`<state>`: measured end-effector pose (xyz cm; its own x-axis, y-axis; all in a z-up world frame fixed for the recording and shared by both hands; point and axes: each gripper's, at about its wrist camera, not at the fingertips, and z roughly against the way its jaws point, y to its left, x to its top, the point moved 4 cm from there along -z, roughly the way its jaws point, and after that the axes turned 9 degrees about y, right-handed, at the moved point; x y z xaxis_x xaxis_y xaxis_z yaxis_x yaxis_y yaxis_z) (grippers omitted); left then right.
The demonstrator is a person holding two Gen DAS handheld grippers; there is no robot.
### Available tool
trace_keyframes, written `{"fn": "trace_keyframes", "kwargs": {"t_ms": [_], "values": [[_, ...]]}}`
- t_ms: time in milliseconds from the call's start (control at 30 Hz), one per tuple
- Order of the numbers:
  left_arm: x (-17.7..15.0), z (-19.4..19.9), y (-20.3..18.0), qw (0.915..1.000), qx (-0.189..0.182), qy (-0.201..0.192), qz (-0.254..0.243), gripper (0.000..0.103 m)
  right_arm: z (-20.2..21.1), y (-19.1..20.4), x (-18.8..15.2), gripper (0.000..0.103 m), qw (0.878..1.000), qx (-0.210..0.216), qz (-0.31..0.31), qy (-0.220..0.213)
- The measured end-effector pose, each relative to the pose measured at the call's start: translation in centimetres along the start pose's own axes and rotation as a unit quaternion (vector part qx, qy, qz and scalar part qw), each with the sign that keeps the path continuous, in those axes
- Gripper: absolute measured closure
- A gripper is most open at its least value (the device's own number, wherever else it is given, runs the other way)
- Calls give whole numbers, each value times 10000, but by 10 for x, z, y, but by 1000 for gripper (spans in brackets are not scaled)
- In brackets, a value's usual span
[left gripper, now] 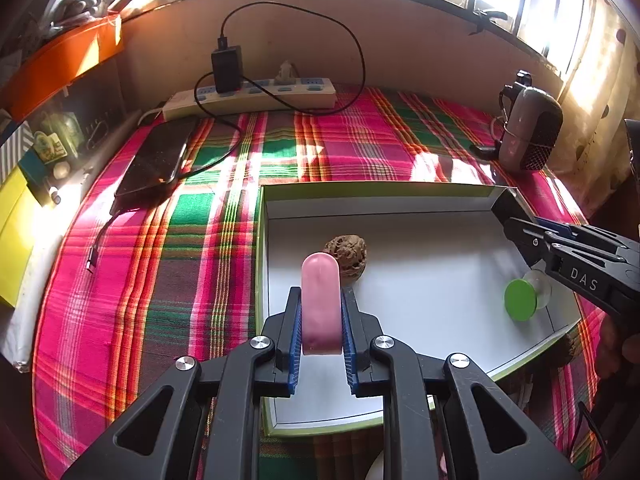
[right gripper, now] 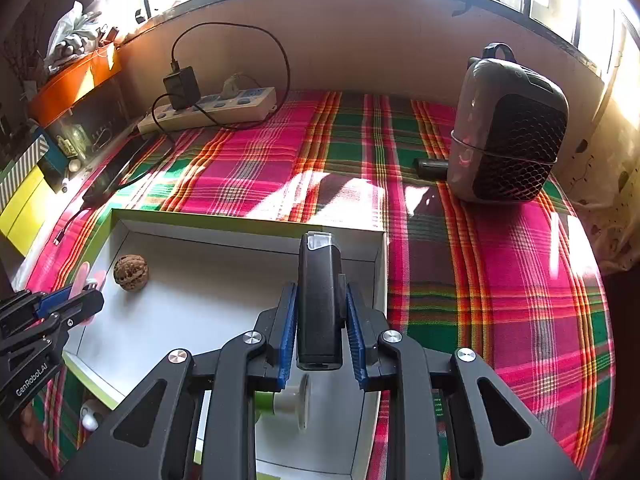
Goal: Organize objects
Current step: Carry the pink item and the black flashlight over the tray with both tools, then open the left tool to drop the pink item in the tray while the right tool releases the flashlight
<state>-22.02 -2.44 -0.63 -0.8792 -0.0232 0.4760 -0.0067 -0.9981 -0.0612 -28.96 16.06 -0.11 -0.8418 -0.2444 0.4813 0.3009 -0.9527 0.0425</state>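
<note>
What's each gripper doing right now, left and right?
Left gripper: closed on the pink capsule-shaped object, above the white box.
Right gripper: closed on the black device, also above the box.

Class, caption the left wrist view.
Left claw grips a pink bar above a white tray holding a walnut.

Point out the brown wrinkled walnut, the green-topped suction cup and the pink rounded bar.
Brown wrinkled walnut [right gripper: 131, 272], right wrist view, shell centre.
Green-topped suction cup [left gripper: 520, 299], left wrist view, green disc.
Pink rounded bar [left gripper: 321, 300], left wrist view, mid-body.
</note>
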Motion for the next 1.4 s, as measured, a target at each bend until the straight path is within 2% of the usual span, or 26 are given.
{"fn": "trace_keyframes", "kwargs": {"t_ms": [267,1400], "values": [[1,-8,-1,10000,32,62,-35,87,-12,-1,0,78,9999,-11,11,104],[2,-16,-6,9998,74,128,-142,87,-17,4,3,78,9999,-103,81,85]]}}
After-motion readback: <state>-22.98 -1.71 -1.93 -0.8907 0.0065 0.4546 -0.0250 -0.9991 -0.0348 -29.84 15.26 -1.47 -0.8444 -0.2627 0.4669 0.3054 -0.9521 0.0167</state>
